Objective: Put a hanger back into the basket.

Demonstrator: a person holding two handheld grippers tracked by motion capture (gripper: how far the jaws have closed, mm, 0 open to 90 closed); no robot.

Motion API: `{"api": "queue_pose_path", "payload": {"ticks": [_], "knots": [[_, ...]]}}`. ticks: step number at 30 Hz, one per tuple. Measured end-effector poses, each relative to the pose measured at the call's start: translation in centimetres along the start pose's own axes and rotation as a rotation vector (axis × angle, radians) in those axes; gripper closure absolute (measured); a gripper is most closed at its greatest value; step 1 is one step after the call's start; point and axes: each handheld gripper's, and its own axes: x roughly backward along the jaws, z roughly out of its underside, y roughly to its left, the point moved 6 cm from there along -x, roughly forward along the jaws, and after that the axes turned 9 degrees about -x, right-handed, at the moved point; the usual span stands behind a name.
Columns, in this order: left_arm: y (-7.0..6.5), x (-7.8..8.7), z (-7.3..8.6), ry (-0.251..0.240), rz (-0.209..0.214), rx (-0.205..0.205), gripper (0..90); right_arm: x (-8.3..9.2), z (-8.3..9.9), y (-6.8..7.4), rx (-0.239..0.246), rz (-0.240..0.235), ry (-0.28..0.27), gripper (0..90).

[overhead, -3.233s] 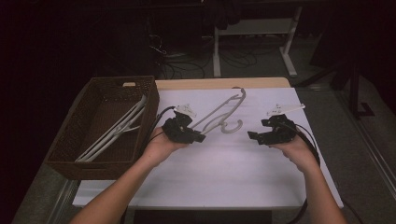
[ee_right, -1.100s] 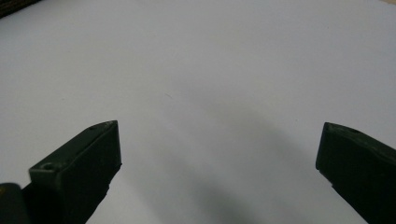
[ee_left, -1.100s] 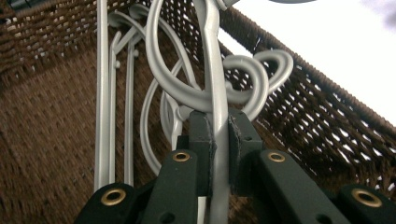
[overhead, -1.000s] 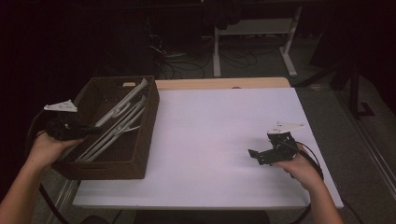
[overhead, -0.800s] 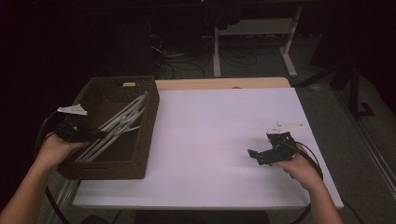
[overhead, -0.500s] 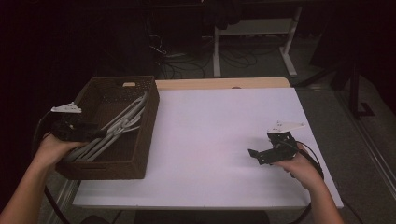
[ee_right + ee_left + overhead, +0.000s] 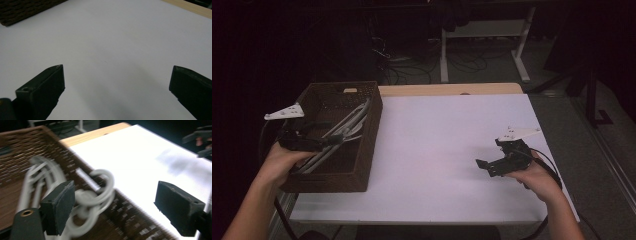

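While your left gripper hangs over the basket at the worktop's left edge, jaws apart around nothing, the white hangers lie inside; your right gripper waits gaping, empty, near the right edge, presumably idle.

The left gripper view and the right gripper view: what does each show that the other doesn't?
Left gripper view alone: blurred white hangers in the brown woven basket, with hooks between its open black tongs, and the other tongs far off at upper right. Right gripper view alone: its own open tongs over bare white tabletop, gripping nothing. Both share the white top, a strip of wooden edge and some of the basket.
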Motion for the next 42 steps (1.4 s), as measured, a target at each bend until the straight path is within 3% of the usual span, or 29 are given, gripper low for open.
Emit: {"api": "queue_pose_path", "payload": {"ticks": [5, 12, 22, 34, 42], "knots": [[-1.9, -1.7, -0.4, -0.012, 0.036, -0.017, 11.4, 0.9, -0.8, 0.7, -0.015, -0.039, -0.029, 0.0], [-3.1, -3.8, -0.3, -0.005, 0.07, -0.025, 3.1, 2.0, -0.9, 0.9, -0.001, -0.051, -0.042, 0.0], [-3.7, -4.8, 0.0, 0.005, 0.089, -0.053, 0.0, 2.2, -0.5, 0.5, 0.001, -0.061, -0.041, 0.0], [-3.9, -5.6, 0.3, 0.011, 0.11, -0.054, 0.0, 2.2, -0.3, 0.4, 0.001, -0.062, -0.038, 0.0], [-4.1, -5.3, 0.4, 0.003, 0.107, -0.062, 0.0, 1.7, 0.2, 0.3, 0.0, -0.06, -0.023, 0.0]]}}
